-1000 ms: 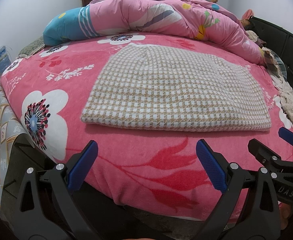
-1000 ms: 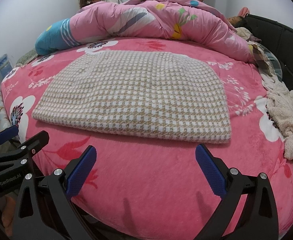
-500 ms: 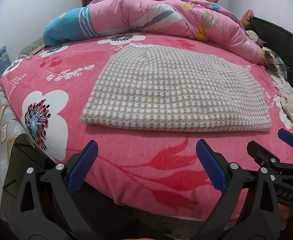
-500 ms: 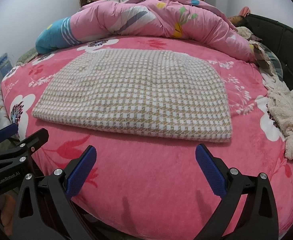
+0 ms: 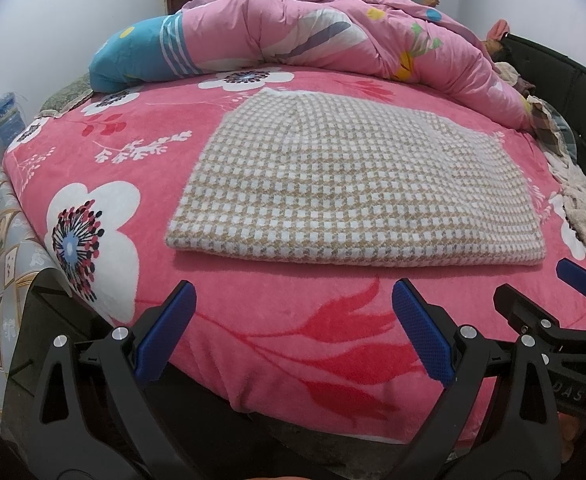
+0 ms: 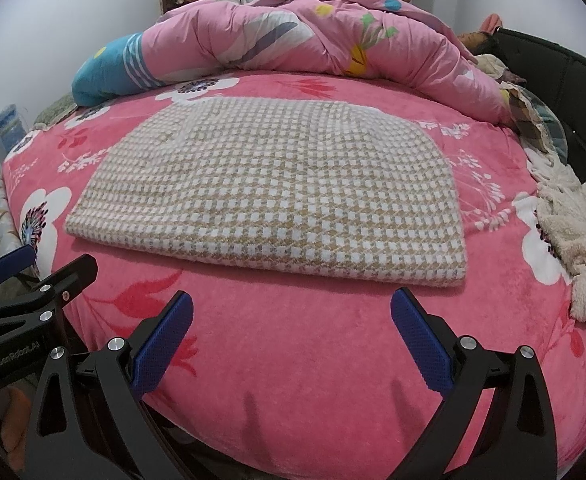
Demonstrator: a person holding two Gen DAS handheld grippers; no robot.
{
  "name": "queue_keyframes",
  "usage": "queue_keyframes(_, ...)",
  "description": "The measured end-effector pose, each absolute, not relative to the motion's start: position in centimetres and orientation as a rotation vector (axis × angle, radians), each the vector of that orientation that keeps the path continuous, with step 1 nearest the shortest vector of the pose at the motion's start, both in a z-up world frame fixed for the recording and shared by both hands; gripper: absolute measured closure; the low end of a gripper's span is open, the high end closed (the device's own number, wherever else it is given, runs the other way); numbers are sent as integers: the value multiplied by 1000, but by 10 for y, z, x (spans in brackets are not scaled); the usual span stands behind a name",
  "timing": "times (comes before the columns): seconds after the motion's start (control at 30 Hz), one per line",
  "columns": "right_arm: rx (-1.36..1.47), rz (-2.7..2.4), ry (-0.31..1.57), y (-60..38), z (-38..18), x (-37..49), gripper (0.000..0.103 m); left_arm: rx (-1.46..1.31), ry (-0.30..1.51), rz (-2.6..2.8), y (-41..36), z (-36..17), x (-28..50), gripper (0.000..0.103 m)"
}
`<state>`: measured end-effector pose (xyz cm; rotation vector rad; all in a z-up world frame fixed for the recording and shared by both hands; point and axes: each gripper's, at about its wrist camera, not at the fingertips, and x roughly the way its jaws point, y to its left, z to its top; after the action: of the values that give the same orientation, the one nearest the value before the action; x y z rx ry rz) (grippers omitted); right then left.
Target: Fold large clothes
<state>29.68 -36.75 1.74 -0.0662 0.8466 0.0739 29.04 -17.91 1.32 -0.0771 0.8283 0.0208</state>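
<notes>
The checked beige-and-white garment [image 5: 349, 184] is laid flat near the middle of the pink floral bedspread [image 5: 105, 148], folded into a broad slab with its doubled edge turned toward the near side of the bed. It appears to have been placed there so that both near corners can be reached from the bed's edge, with bare blanket left around it for a further fold. A pink quilt [image 5: 325, 36] is heaped along the far side, well apart from the garment, and a cream fleece item [image 6: 573, 240] is bunched at the right edge of the bed.

The left gripper [image 5: 293, 330] is held low over the near edge of the bedspread, short of the garment's folded edge. Its 2 blue pads [image 5: 165, 334] are spread wide apart, and nothing is held or touched by them. The right gripper [image 6: 293, 338] is held just beside it, likewise splayed wide and empty, facing the garment's right half. Judged from this, another fold is probably still to be made.
</notes>
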Motion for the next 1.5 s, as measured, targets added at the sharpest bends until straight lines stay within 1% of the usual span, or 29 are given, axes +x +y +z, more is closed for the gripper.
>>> queue_keyframes(1.5, -69, 78, 850, -367, 18, 298, 7, -71, 825, 33, -180, 14, 290, 8)
